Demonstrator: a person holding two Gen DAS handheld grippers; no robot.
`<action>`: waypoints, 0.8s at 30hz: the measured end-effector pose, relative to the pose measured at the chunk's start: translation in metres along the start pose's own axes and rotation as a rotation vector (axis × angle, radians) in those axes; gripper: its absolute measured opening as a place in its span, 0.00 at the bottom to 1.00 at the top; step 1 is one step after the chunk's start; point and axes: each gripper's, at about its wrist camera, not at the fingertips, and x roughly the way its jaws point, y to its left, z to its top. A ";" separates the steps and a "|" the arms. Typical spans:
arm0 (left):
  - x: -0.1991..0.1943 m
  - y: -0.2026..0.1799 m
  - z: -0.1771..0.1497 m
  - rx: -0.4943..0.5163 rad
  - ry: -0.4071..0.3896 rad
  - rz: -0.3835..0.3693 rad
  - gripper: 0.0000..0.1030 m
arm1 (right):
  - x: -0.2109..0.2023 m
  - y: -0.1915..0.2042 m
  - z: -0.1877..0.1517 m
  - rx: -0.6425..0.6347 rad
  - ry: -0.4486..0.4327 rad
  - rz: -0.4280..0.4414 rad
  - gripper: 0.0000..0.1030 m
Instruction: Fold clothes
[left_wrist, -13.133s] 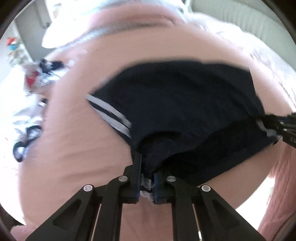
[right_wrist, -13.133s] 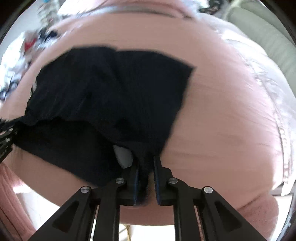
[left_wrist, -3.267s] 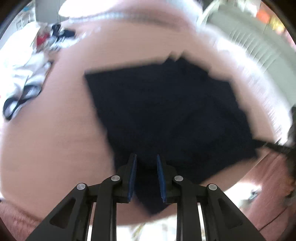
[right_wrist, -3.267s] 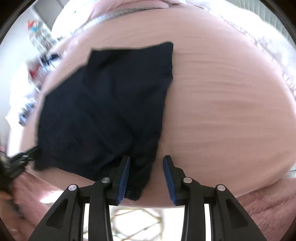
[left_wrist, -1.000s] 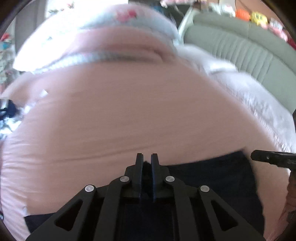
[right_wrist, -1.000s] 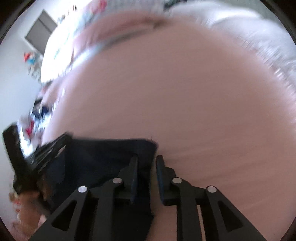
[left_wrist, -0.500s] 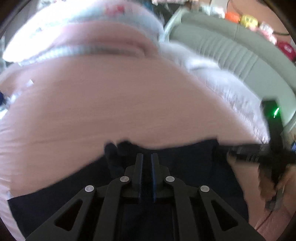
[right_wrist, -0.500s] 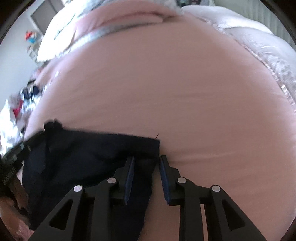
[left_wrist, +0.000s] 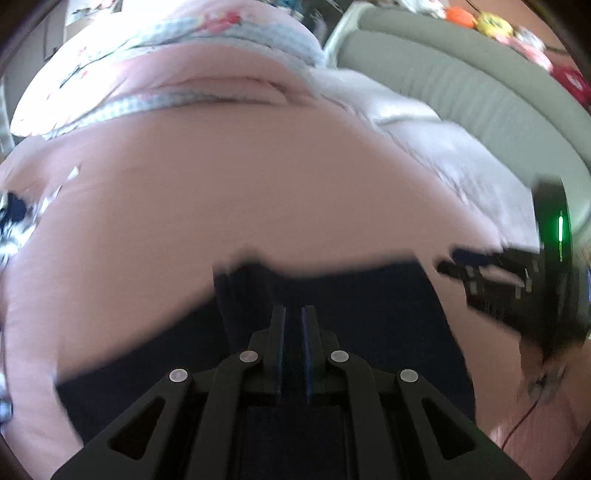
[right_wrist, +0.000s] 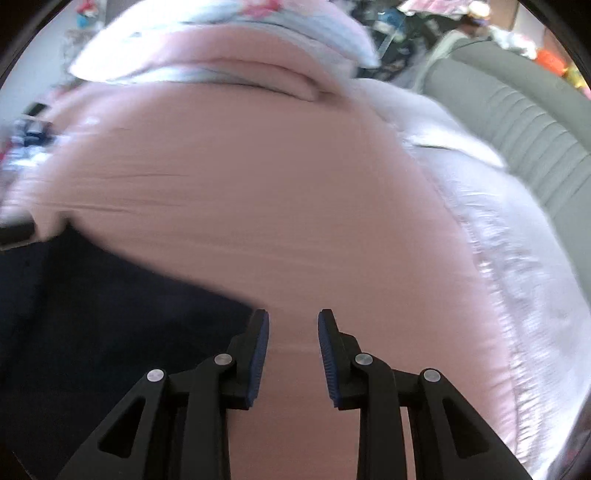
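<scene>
Now the left claw (left_wrist: 291, 317) pinches the dark garment (left_wrist: 369, 295) — right claw (right_wrist: 293, 321) gapes over pink sheet (right_wrist: 258, 206).

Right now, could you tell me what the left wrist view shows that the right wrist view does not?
Only the left wrist view shows the left gripper, jaws nearly together over the dark garment, and the right gripper's body with a green light. Only the right wrist view shows the right gripper open over bare pink sheet, the garment beside its left finger. Both show the garment, the sheet and the floral pillow.

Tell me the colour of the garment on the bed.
Very dark navy garment, nearly black; left wrist view.
</scene>
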 end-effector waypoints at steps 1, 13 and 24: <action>-0.008 -0.004 -0.016 0.003 0.018 0.004 0.07 | -0.008 0.002 -0.008 0.032 0.021 0.075 0.26; -0.046 0.036 -0.147 -0.228 0.106 0.067 0.06 | -0.042 0.046 -0.127 0.050 0.161 0.175 0.26; -0.066 0.022 -0.157 -0.225 0.057 0.040 0.07 | -0.061 0.024 -0.130 0.205 0.055 0.130 0.41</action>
